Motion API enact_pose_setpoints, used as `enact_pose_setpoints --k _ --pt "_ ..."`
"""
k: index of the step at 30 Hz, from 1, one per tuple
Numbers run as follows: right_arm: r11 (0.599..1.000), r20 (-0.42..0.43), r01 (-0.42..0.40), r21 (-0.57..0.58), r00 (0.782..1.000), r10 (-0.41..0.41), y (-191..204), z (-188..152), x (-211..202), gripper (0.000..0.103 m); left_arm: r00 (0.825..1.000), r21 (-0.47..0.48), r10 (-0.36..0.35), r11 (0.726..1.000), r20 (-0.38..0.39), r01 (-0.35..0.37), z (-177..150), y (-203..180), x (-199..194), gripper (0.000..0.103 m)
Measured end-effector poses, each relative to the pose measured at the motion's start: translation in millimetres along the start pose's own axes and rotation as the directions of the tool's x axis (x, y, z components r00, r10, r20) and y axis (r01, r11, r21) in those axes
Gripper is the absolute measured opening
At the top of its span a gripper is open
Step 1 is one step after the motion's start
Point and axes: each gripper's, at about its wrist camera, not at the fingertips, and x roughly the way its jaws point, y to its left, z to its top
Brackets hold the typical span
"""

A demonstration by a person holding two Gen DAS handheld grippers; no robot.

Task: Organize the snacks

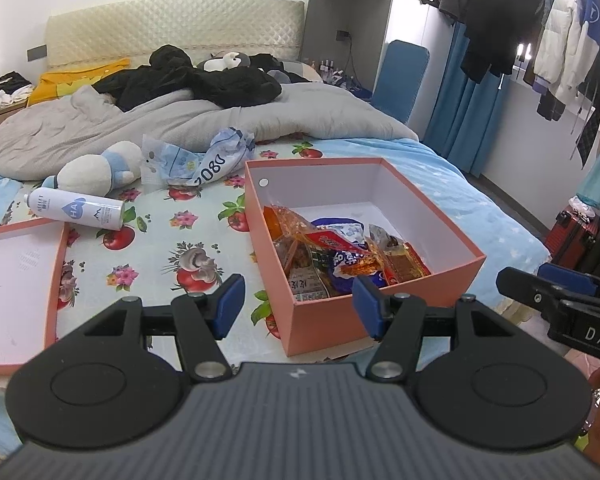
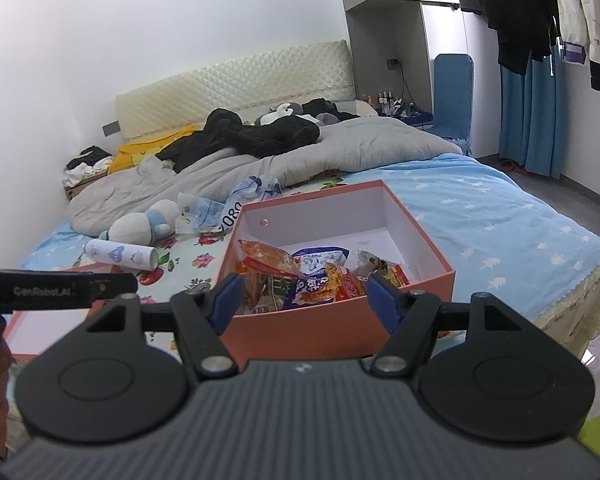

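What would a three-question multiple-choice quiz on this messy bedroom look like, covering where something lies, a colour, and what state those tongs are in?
1. Where is the white bottle?
A. Inside the box
B. Lying on the bed left of the box
C. On the floor

2. What colour is the outside of the box?
A. Green
B. Black
C. Orange-pink

3. How are the left tongs and right tongs?
A. Both open and empty
B. Both shut on a snack
C. One holds the lid

Answers:
1 B, it lies on its side on the flowered sheet by the plush toy.
2 C, its outer walls are orange-pink and the inside is white, with snacks in it.
3 A, the blue pads stand wide apart with nothing between them in both views.
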Motion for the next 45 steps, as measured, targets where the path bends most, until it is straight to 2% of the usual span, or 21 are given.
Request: enact_pose_setpoints --k 13,15,17,18,19,20,22,32,45 --pt "1.000 0.002 0.002 0.002 1.000 -0.002 1 6 -3 0.071 1.000 0.003 -0.009 1.000 -0.001 0.009 4 0 -4 0.067" --pt "1.000 0.001 0.004 0.006 1.000 -0.004 1 6 -3 0.071 1.000 -0.002 -0.015 1.000 -0.005 0.015 6 0 -5 0.072" --pt "1.000 0.002 0.010 0.005 1.000 -0.011 1 6 -2 0.071 1.000 0.004 -0.011 1.000 -0.015 0.011 7 0 -4 0.092" --pt "1.000 0.004 0.013 0.004 1.000 -0.013 1 7 -2 0.073 1.000 0.000 -0.008 1.000 -0.014 0.008 7 0 -4 0.094" --pt "1.000 0.006 0.021 0.001 1.000 -0.021 1 7 -1 0.083 1.000 -0.005 -0.007 1.000 -0.010 0.007 7 0 -4 0.098" --pt "1.000 0.008 0.030 -0.004 1.000 -0.030 2 6 0 0.089 1.000 -0.009 -0.004 1.000 -0.006 0.004 7 0 -4 0.100" --pt "0.999 0.007 0.041 -0.011 0.999 -0.041 2 7 1 0.103 1.000 -0.006 0.011 1.000 -0.006 -0.011 8 0 -4 0.101" --pt "0.999 0.004 0.036 0.002 0.999 -0.036 -2 8 3 0.103 0.999 -0.015 0.053 0.998 -0.007 -0.053 10 4 -3 0.102" --pt "1.000 -0.001 0.025 -0.017 1.000 -0.025 0 6 9 0.103 0.998 -0.011 0.059 0.998 -0.021 -0.059 14 4 0 0.102"
